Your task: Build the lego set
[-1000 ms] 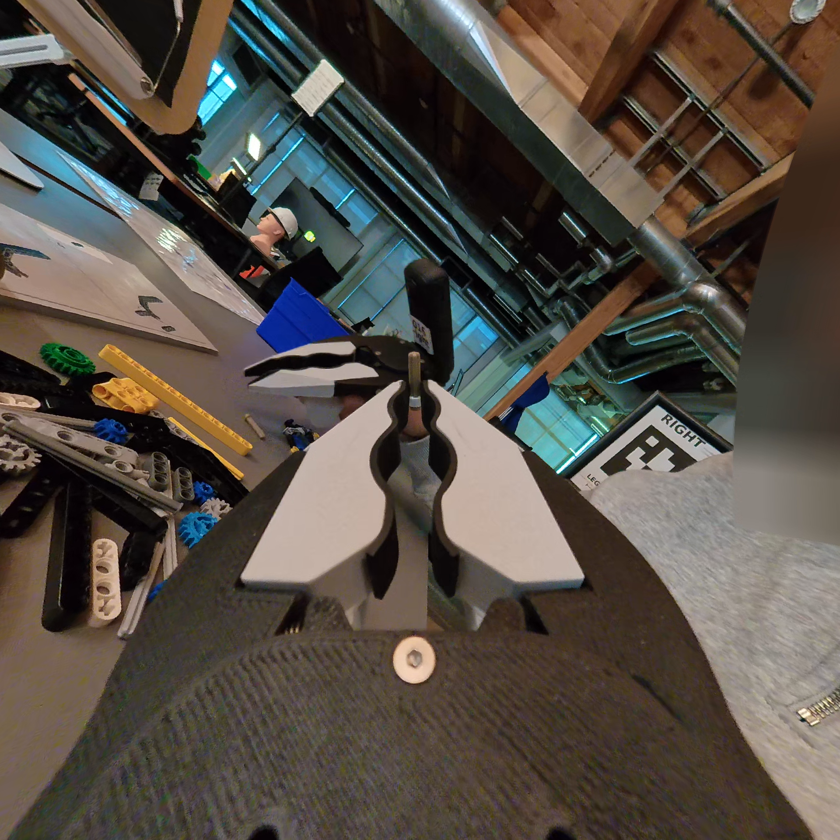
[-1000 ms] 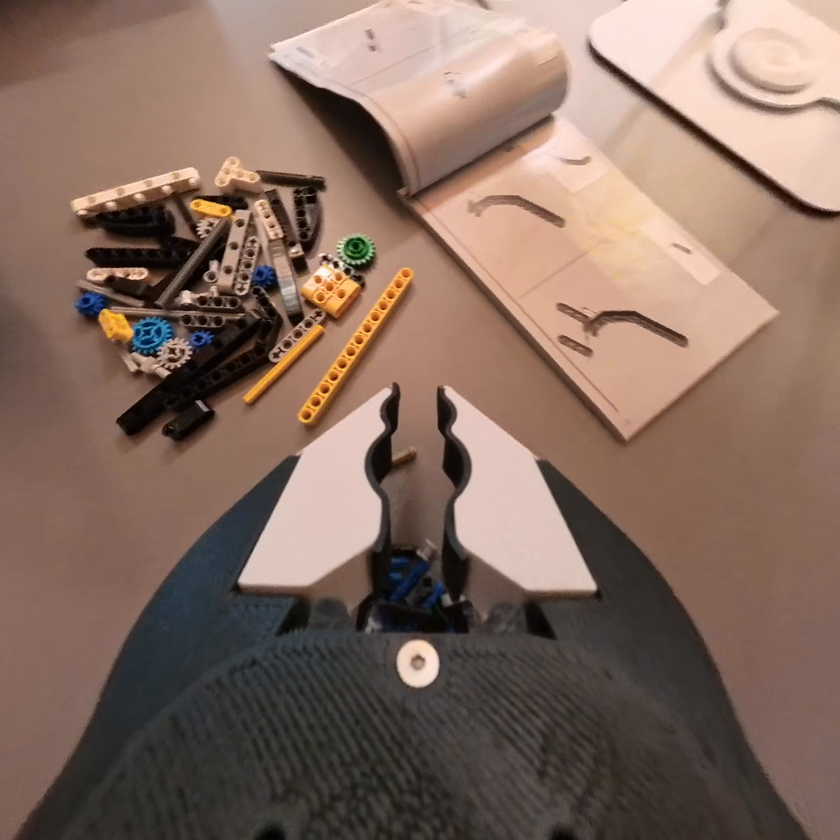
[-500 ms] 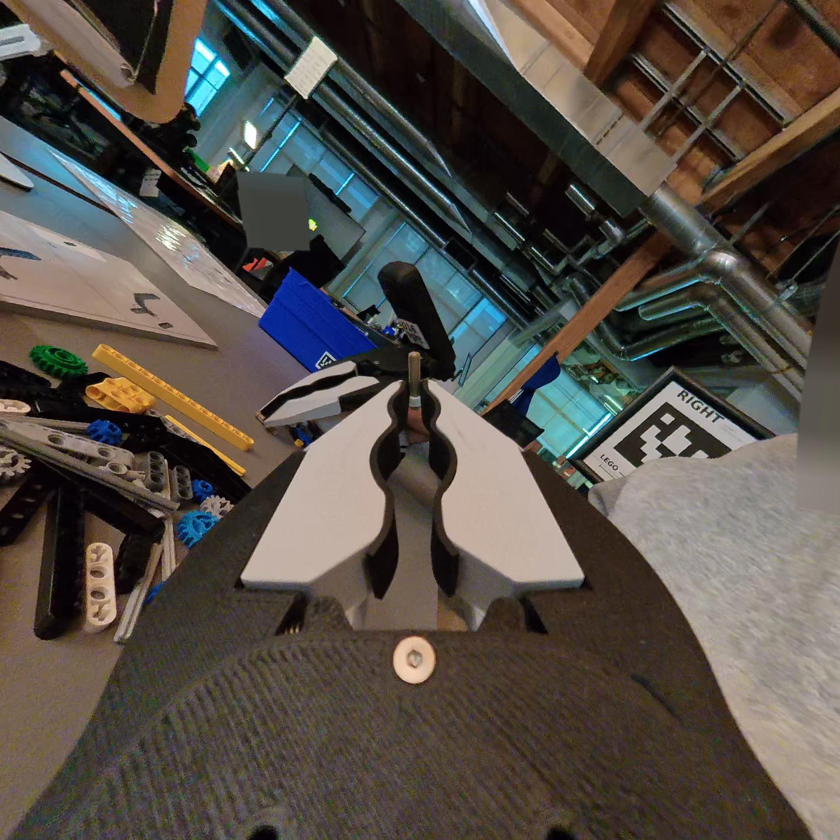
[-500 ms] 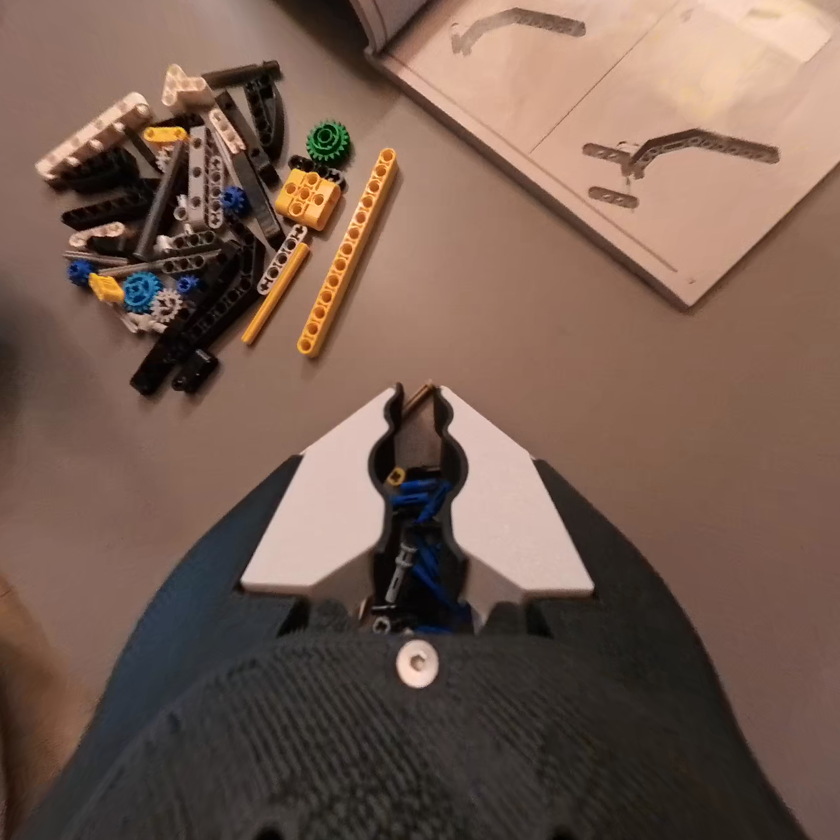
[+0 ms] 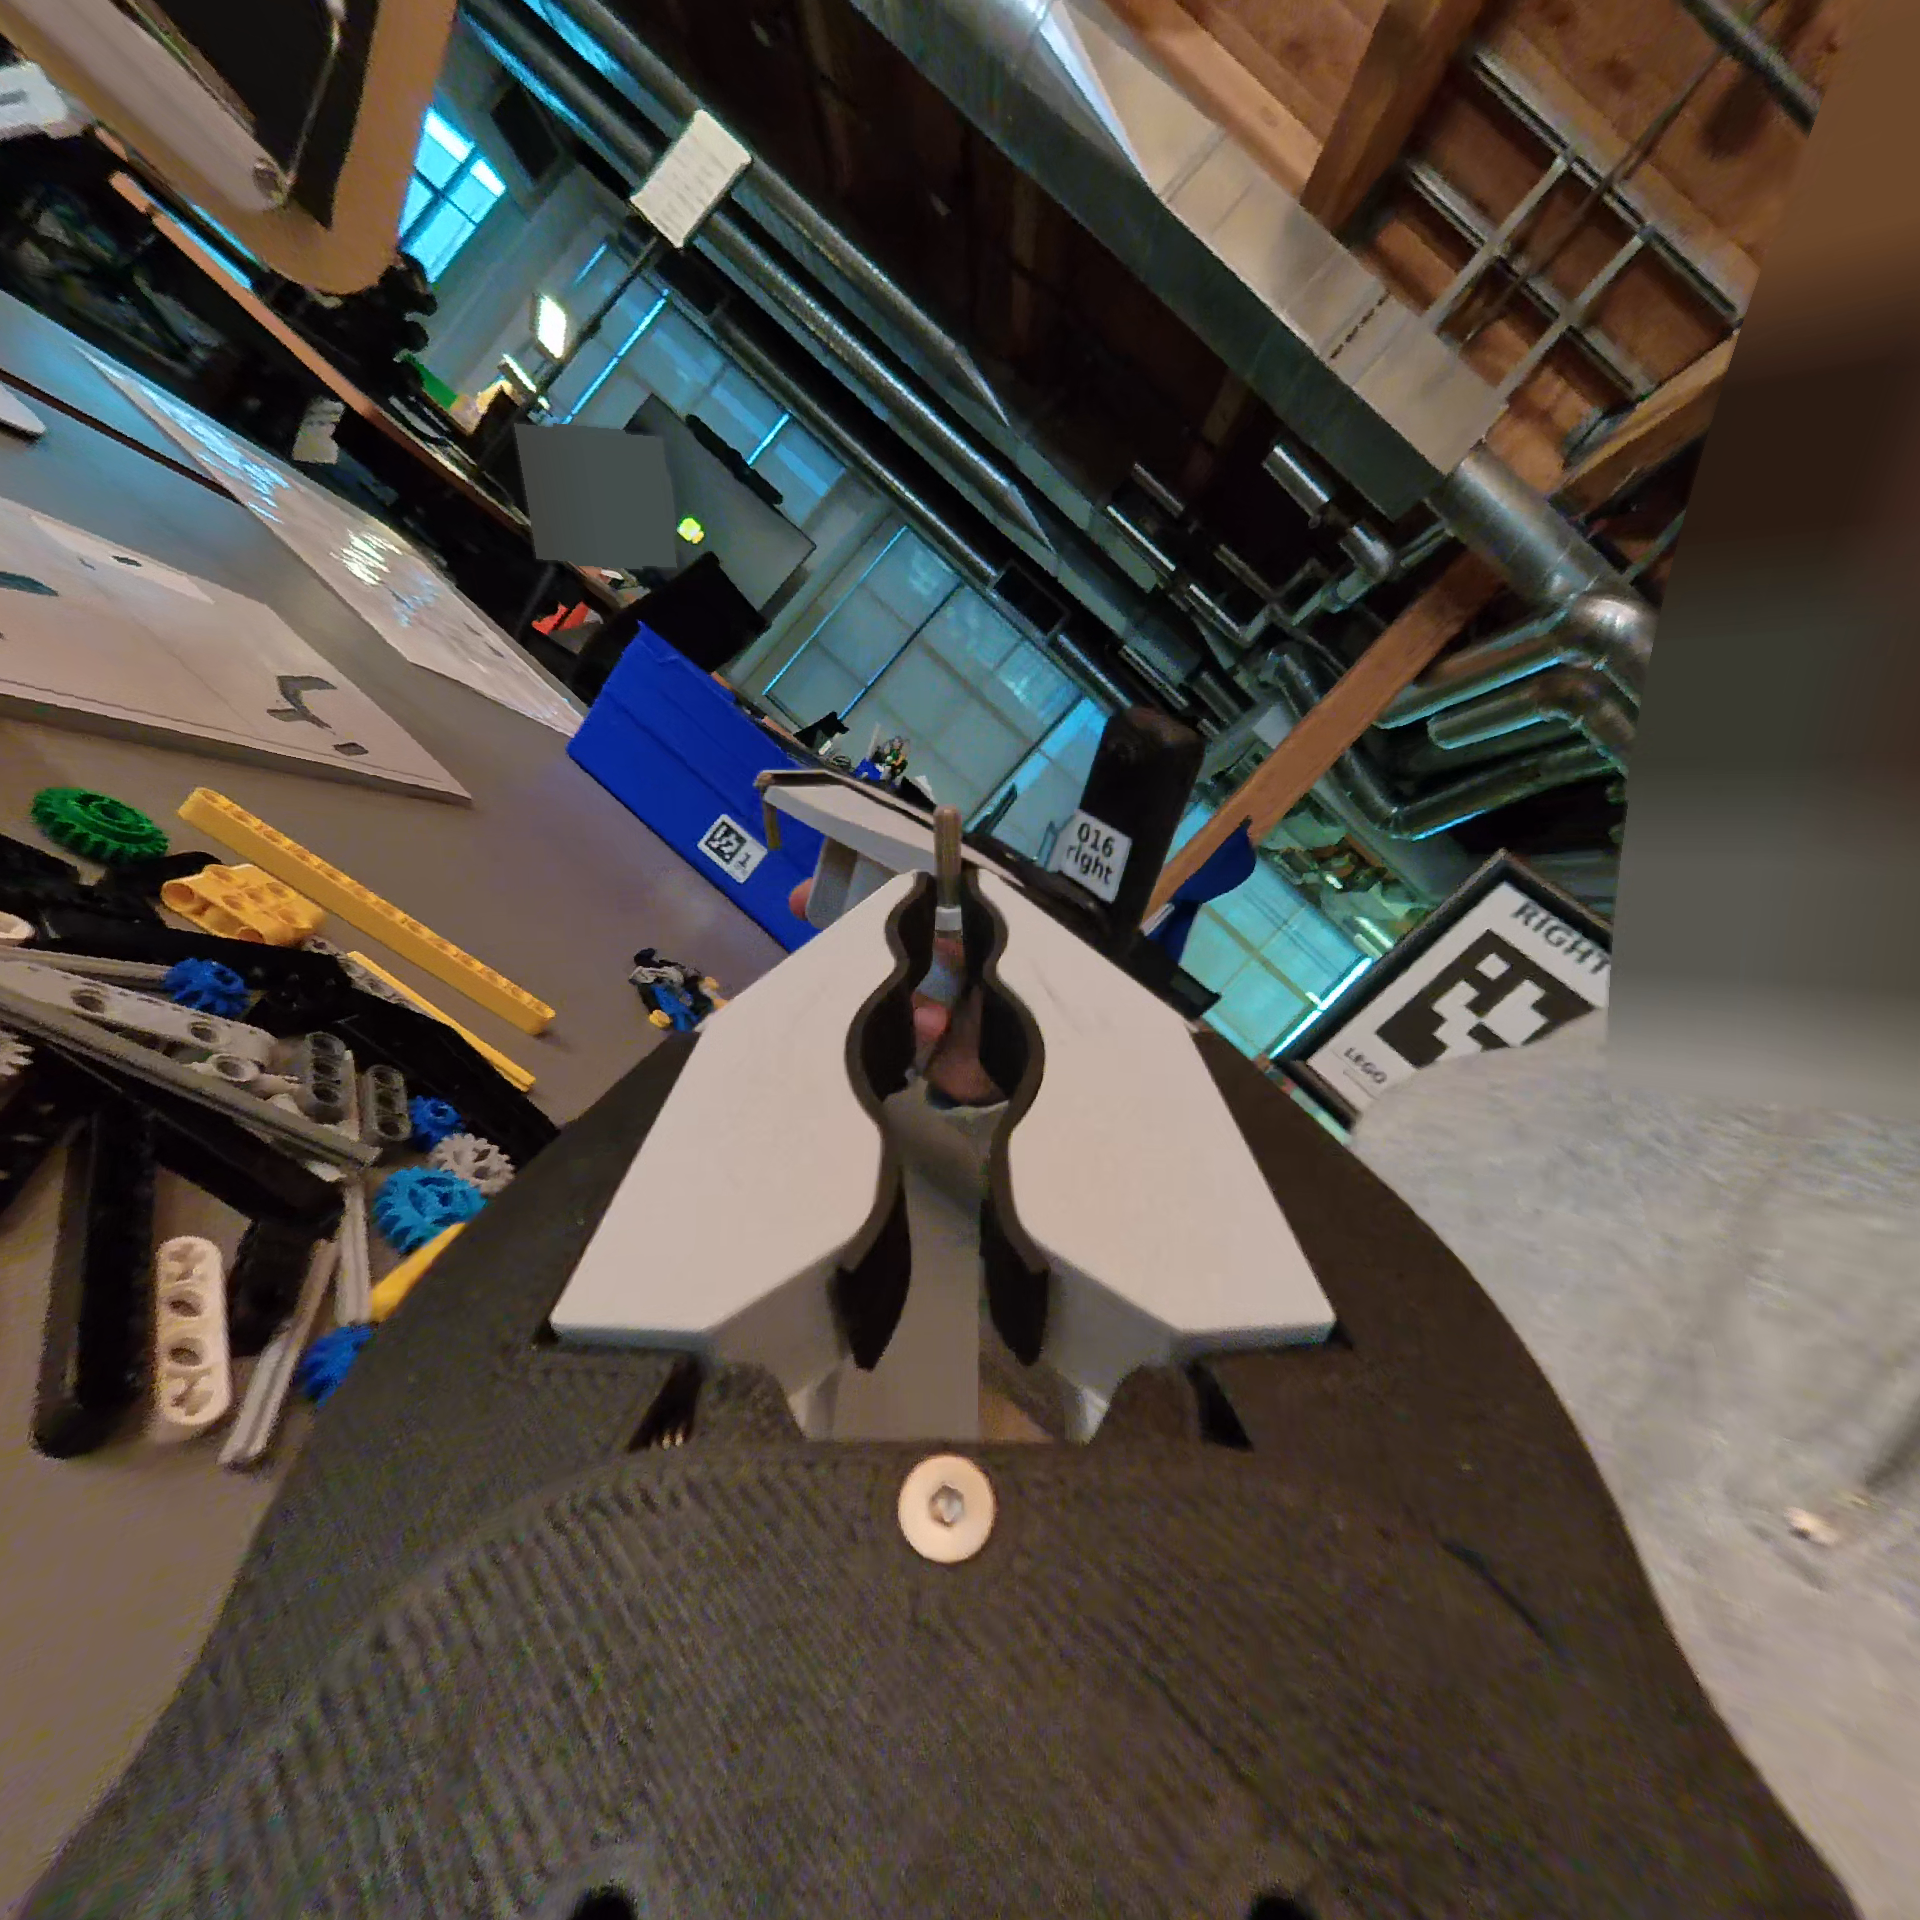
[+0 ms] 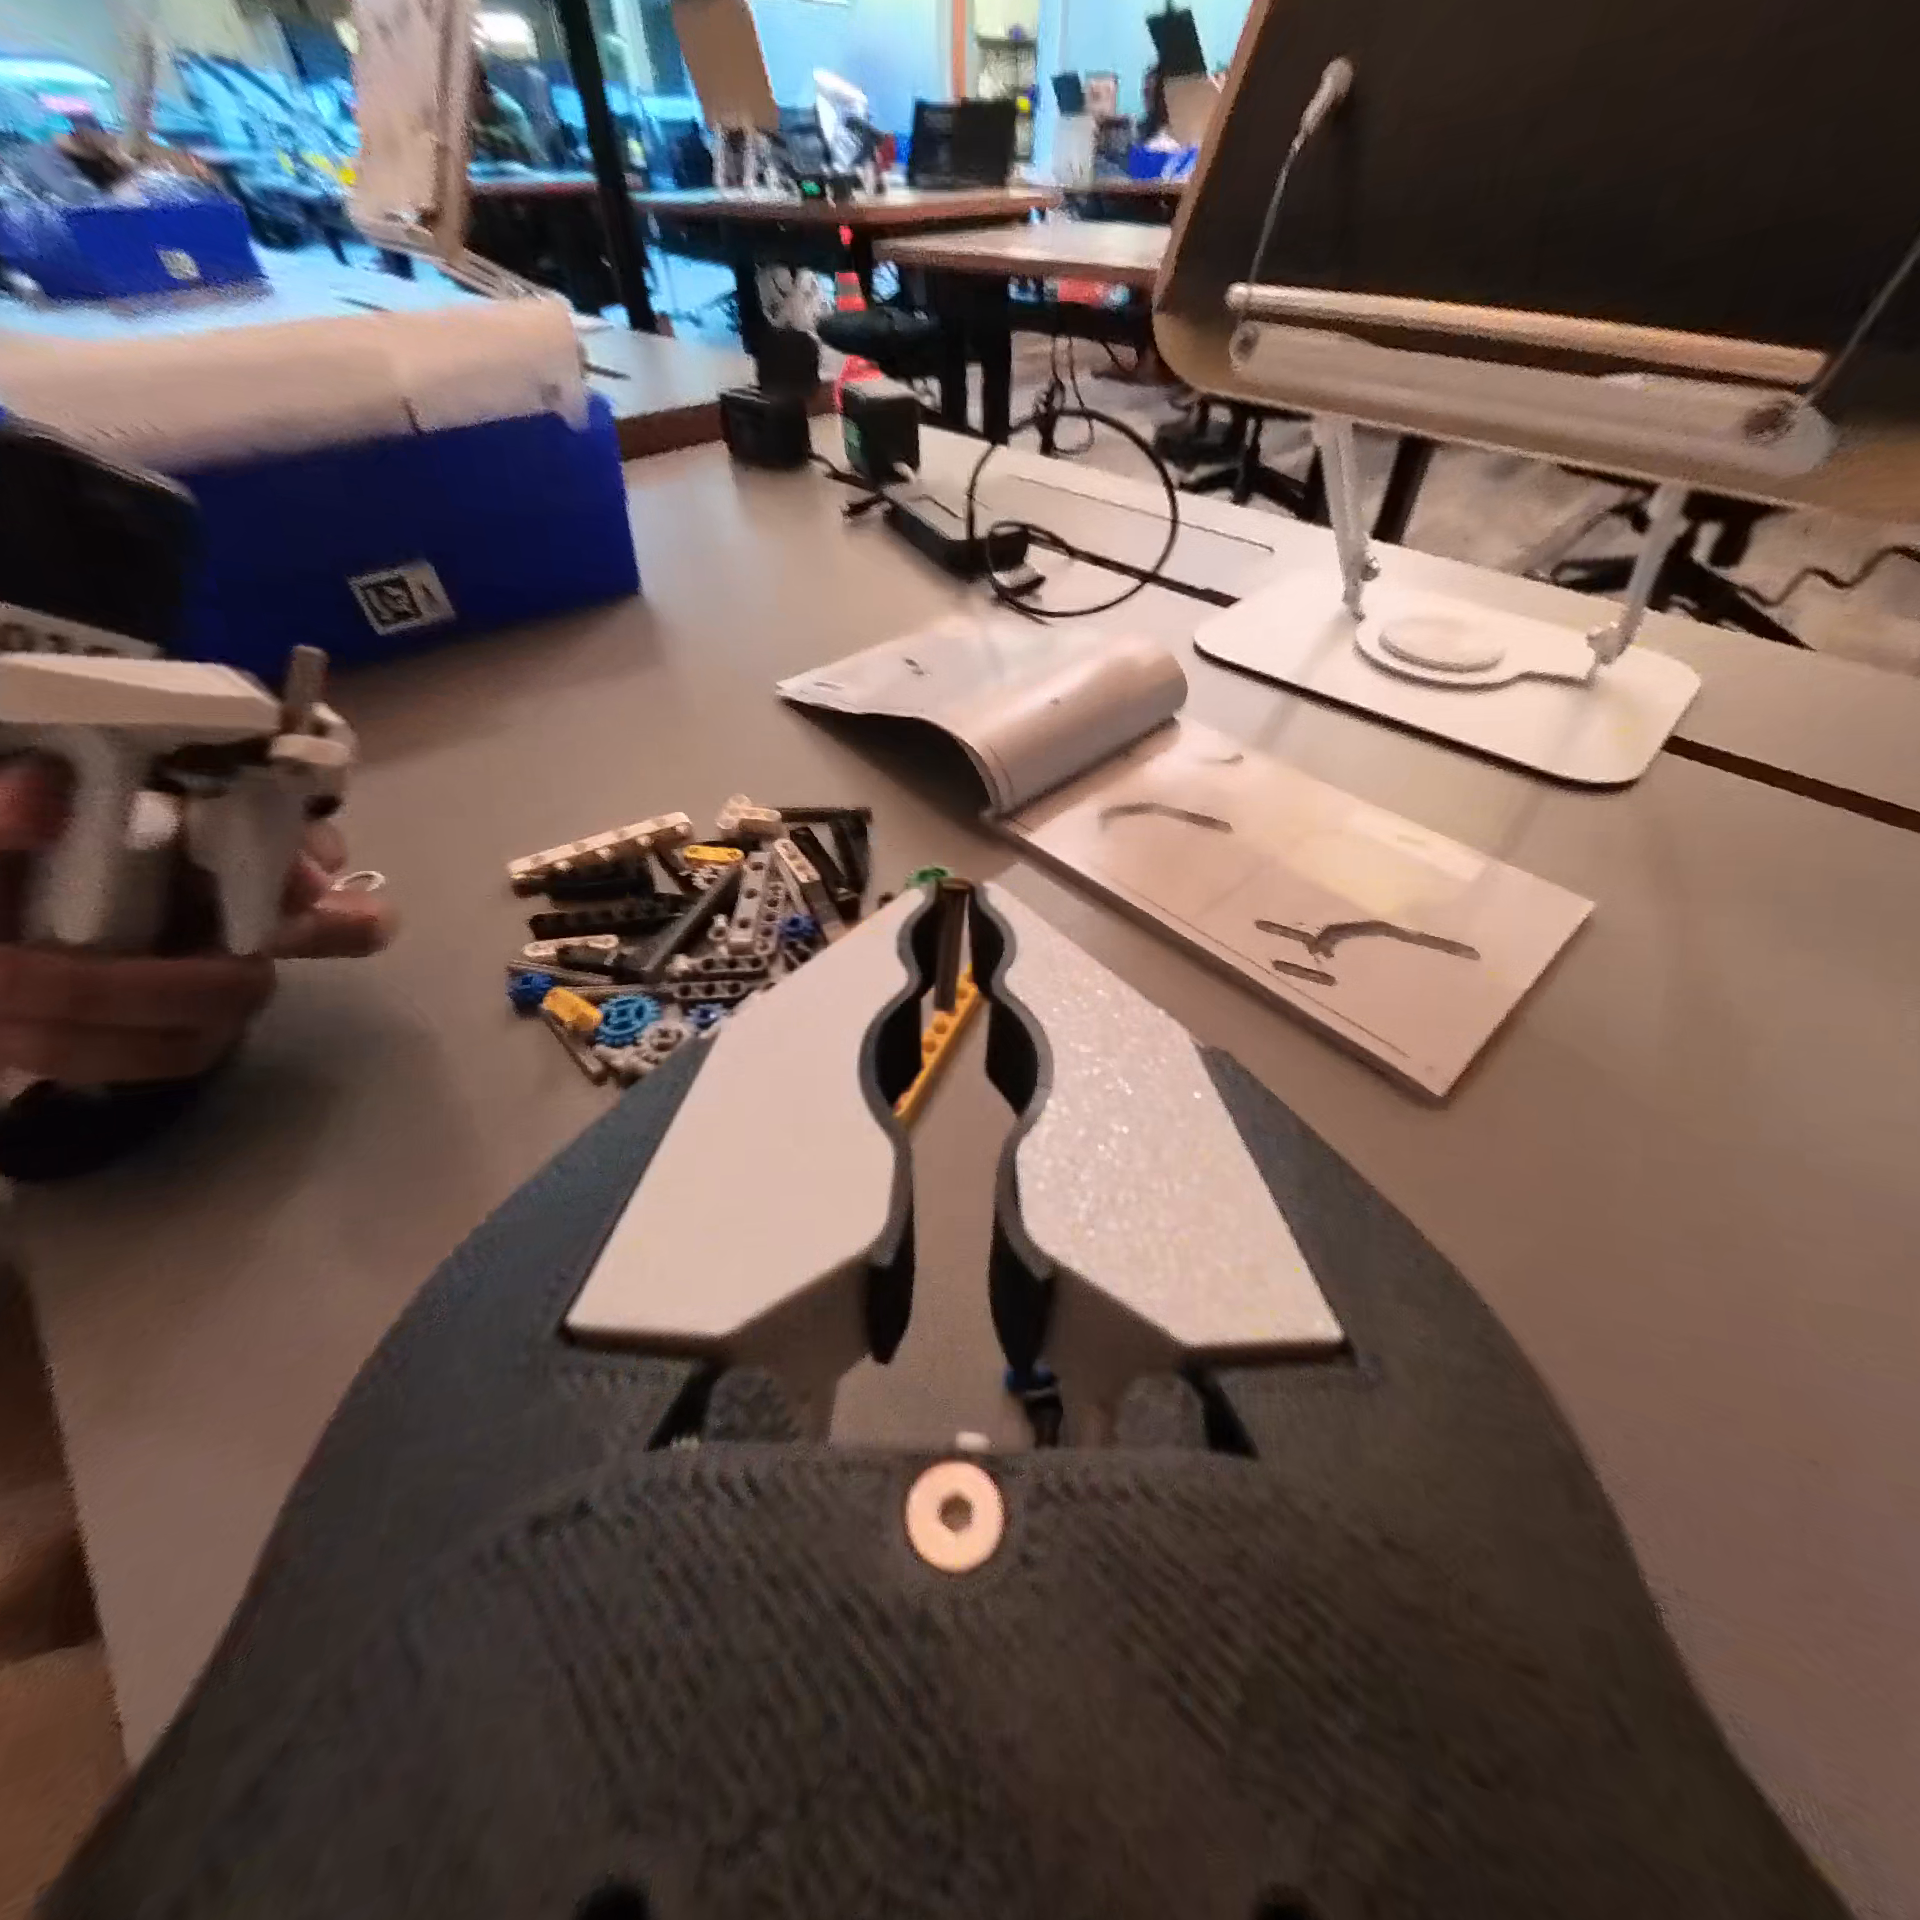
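**Small pin and axle pinched at the fingertips**

The left gripper [image 5: 943, 883] is clamped on one thin grey plastic axle [image 5: 947, 847]; the right gripper [image 6: 951, 914] is clamped on one short dark plastic pin [image 6: 950, 940]. Both parts are judged light, rigid and slippery, so each should be gripped mid-shaft. One heap of loose plastic beams and gears [image 6: 686, 935] lies on the grey table [image 6: 1558, 1195], beside one open instruction booklet [image 6: 1299, 894].

Loose lego pieces heaped on the grey table

The pile [image 6: 686, 935] mixes black, grey and white beams with blue gears (one green gear [image 5: 99, 826] at its far edge); a long yellow beam [image 5: 364, 909] lies along its right side.
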A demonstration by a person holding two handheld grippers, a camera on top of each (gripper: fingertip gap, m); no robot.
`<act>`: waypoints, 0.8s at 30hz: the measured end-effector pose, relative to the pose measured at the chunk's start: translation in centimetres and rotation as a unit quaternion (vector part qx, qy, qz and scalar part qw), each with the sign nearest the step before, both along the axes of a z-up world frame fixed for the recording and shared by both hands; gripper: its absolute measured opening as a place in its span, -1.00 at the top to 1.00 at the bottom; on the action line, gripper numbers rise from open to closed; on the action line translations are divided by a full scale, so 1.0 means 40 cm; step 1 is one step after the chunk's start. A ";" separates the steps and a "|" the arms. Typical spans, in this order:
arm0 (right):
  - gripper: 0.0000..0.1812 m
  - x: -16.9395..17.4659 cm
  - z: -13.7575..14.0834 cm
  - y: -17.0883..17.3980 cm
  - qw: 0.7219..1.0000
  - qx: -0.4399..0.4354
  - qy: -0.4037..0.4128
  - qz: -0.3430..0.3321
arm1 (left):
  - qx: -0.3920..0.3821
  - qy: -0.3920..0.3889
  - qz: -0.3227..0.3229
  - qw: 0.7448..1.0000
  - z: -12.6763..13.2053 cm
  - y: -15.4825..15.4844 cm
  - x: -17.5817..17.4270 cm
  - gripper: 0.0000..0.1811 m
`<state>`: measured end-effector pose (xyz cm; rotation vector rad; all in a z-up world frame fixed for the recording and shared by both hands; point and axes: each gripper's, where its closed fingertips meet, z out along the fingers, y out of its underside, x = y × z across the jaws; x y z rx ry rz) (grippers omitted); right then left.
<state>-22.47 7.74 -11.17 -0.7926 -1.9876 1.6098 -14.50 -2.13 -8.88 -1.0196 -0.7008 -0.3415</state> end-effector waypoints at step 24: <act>0.97 0.130 -0.100 -0.044 0.994 -0.003 -0.109 0.001 | 0.014 -0.002 0.006 1.000 0.029 0.070 -0.062 0.96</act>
